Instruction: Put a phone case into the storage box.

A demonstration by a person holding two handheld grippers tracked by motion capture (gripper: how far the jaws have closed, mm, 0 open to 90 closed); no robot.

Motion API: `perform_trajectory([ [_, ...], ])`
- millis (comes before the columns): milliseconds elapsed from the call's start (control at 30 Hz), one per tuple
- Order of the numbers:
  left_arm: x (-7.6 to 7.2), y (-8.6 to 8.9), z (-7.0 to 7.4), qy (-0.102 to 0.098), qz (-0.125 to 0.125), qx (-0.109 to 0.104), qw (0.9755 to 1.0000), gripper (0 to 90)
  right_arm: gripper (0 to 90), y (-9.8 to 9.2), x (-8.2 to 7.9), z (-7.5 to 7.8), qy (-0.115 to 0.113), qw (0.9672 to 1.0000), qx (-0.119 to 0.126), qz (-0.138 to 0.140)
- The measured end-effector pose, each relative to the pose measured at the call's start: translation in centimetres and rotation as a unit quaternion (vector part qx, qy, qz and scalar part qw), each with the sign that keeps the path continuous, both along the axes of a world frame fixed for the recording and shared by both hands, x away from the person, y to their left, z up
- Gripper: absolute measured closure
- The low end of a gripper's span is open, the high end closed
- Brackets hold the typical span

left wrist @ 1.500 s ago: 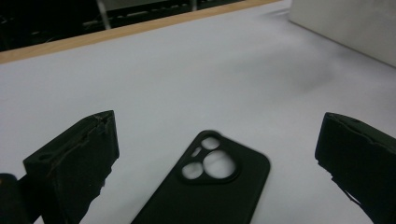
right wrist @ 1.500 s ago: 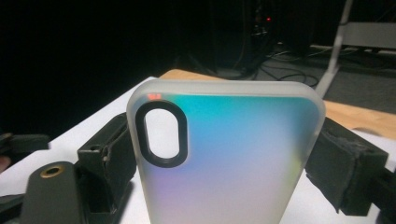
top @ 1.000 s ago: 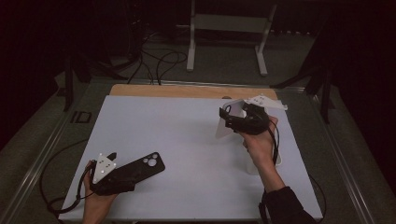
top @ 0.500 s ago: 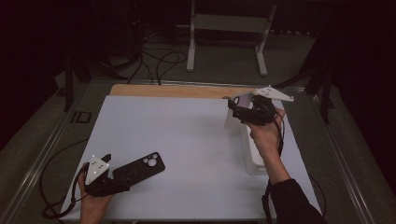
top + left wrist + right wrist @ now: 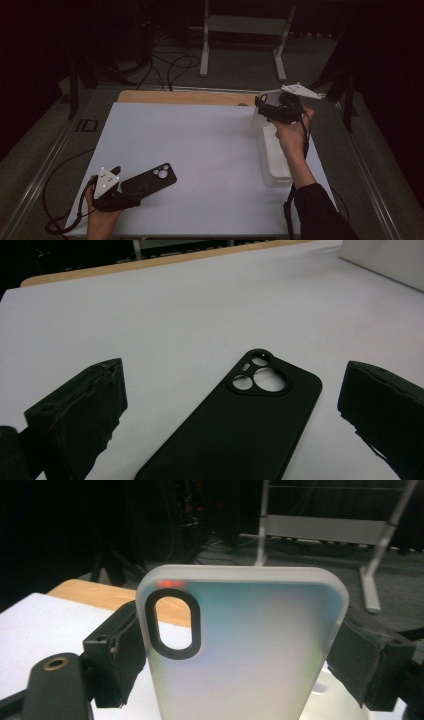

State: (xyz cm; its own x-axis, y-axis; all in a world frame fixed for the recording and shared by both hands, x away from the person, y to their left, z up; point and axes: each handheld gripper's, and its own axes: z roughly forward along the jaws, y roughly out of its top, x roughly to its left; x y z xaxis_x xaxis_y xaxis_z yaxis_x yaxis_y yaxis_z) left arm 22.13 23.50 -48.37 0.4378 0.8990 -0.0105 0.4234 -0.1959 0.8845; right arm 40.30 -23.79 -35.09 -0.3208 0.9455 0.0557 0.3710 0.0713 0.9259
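A black phone case (image 5: 149, 181) lies flat on the white table sheet near the front left, camera cutouts facing up. My left gripper (image 5: 129, 193) rests at its near end. In the left gripper view the black phone case (image 5: 235, 430) lies between the two wide-apart jaws of the left gripper (image 5: 232, 392), and neither pad touches it. At the far right my right gripper (image 5: 265, 110) is raised above the table, shut on a frosted translucent phone case (image 5: 259, 120). In the right gripper view the frosted phone case (image 5: 245, 650) stands upright with the pads (image 5: 117, 650) pressing its two long edges.
A long white open box (image 5: 274, 162) lies on the sheet at the right, under the right forearm. A wooden strip (image 5: 185, 97) runs along the table's far edge. Beyond it are a white metal stand (image 5: 245, 30) and floor cables (image 5: 170, 60). Metal rails flank the table.
The right gripper has carried the frosted case toward the far right of the table and slightly up. The left gripper and black case have stayed put.
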Motion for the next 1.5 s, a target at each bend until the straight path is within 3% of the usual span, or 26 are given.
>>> perform_trajectory([
  [567, 0.0, 0.0, 0.0, 0.001, -0.001, -0.006, 1.0, 0.0, 16.8, -2.4, 3.2, -2.3, 0.024, 0.9956, -0.033, -0.084],
  [1500, -0.3, 0.0, 0.1, -0.003, -0.004, -0.011, 0.9999, 0.0, 16.6, -2.8, 7.2, -7.4, 0.103, 0.9862, -0.031, -0.126],
])
